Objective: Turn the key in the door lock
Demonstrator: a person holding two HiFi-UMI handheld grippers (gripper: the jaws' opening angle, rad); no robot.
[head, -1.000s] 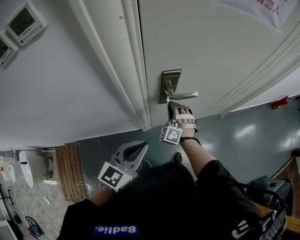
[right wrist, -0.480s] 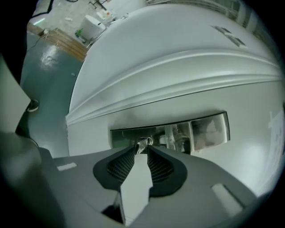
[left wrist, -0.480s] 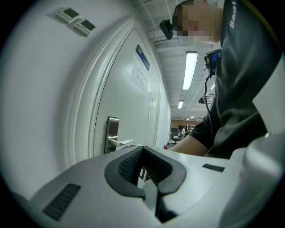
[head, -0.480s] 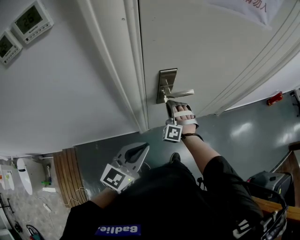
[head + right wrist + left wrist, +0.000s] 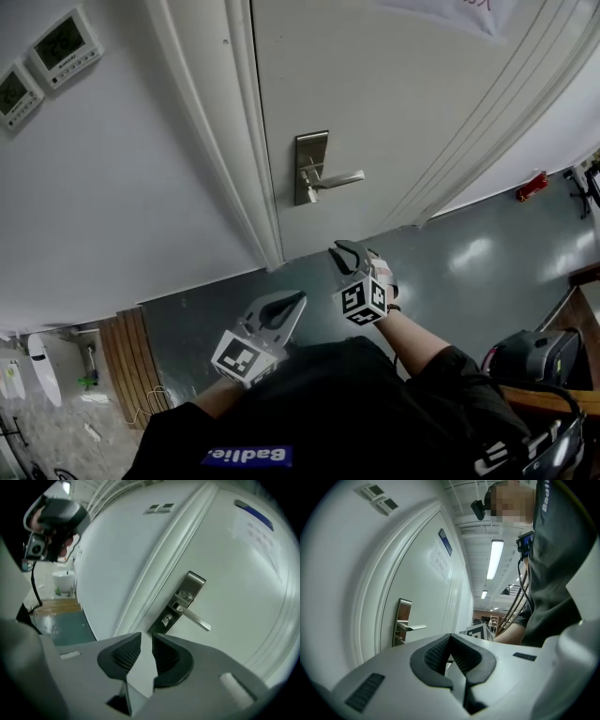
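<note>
The right gripper (image 5: 146, 641) hangs short of the lock, its jaws opening with nothing between them. The left gripper (image 5: 450, 636), nearer and to the left, has its jaws pressed together, empty. Beyond the right gripper's tips is the brushed-steel lock plate (image 5: 193, 584) on the white panelled door (image 5: 394, 103), its silver lever handle (image 5: 197, 619) pointing right. What looks like a small silver key (image 5: 167, 619) sits in the cylinder under the lever, touched by neither gripper. Two grey-framed wall thermostats (image 5: 61, 42) hang far left.

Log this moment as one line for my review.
right claw: opening, empty, apart from lock | left claw: shut, empty | key: in lock
</note>
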